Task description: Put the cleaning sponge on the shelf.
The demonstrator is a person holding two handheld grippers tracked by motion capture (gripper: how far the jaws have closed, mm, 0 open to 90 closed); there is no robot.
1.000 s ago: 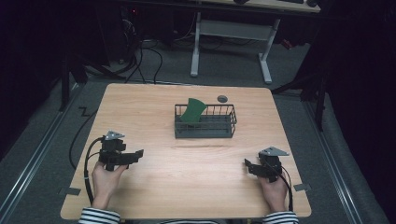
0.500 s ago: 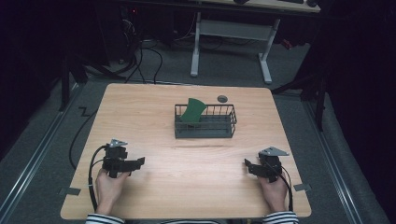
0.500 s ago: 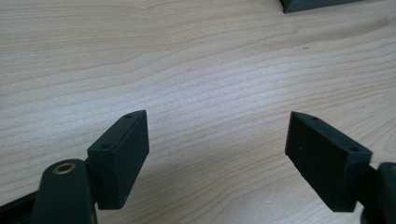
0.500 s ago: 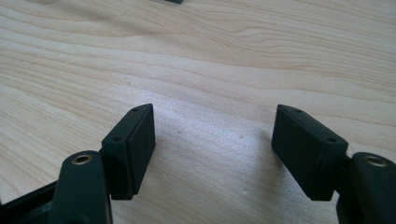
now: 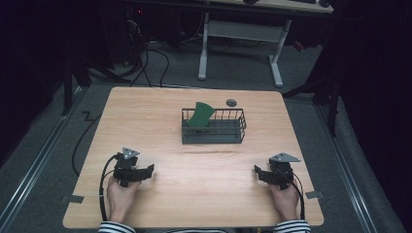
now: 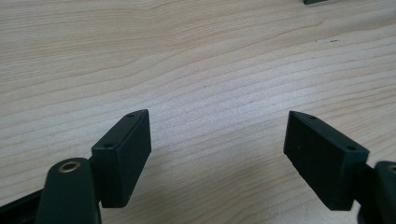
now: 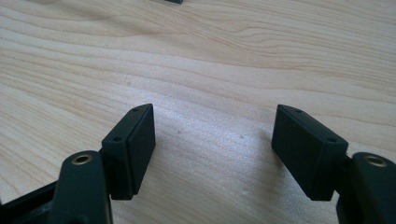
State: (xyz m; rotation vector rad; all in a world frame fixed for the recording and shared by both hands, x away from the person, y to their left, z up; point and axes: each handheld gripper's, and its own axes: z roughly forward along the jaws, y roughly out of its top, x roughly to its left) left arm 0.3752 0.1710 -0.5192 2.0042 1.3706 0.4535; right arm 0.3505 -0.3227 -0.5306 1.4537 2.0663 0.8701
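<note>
Both grippers, left (image 5: 147, 171) and right (image 5: 258, 172), sit jaws apart near the table's (image 5: 145, 121) front edge, basket (image 5: 214, 127) well apart.

The table (image 5: 160, 121) was pale wood with clear grain and a smooth, faintly sheeny finish. The basket (image 5: 214, 132) was thin dark wire, probably metal, and the green sheet (image 5: 200, 115) in it looked matt. The left gripper (image 6: 217, 158) and right gripper (image 7: 212, 149) had matt black plastic jaws.
</note>
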